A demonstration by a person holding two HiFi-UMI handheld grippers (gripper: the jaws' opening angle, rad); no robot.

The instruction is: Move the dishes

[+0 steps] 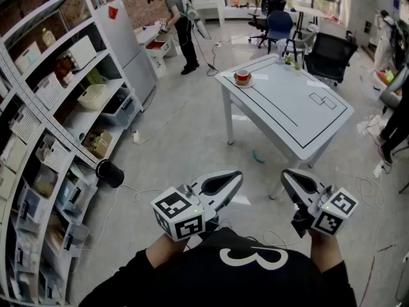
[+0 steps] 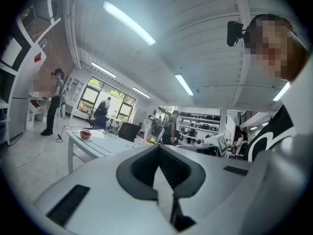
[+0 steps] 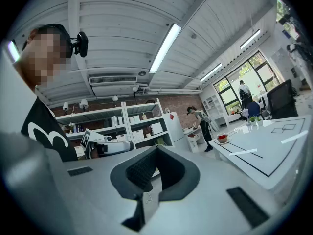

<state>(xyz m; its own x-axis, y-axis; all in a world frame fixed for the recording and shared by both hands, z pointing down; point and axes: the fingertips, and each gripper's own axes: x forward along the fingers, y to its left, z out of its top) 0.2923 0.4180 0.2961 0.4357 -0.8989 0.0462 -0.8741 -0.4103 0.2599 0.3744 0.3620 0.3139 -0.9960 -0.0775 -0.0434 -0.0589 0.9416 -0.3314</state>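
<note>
A red cup on a white saucer [image 1: 243, 77] stands at the far left corner of the white table [image 1: 300, 117], which has a black outline drawn on it. Both grippers are held close to my body, well short of the table and above the floor. My left gripper [image 1: 238, 175] is shut with nothing in it. So is my right gripper [image 1: 285, 174]. In the left gripper view the shut gripper [image 2: 158, 149] points toward the table [image 2: 105, 146] and the cup [image 2: 86, 134]. In the right gripper view the cup [image 3: 222, 138] shows far beyond the shut gripper [image 3: 156, 151].
Long shelving [image 1: 61, 107] with boxes and bins runs along the left, with a white cabinet [image 1: 128, 47] at its end. A person [image 1: 180, 27] stands at the back. Office chairs [image 1: 329, 55] stand behind the table. Cables and a small green item [image 1: 258, 157] lie on the floor.
</note>
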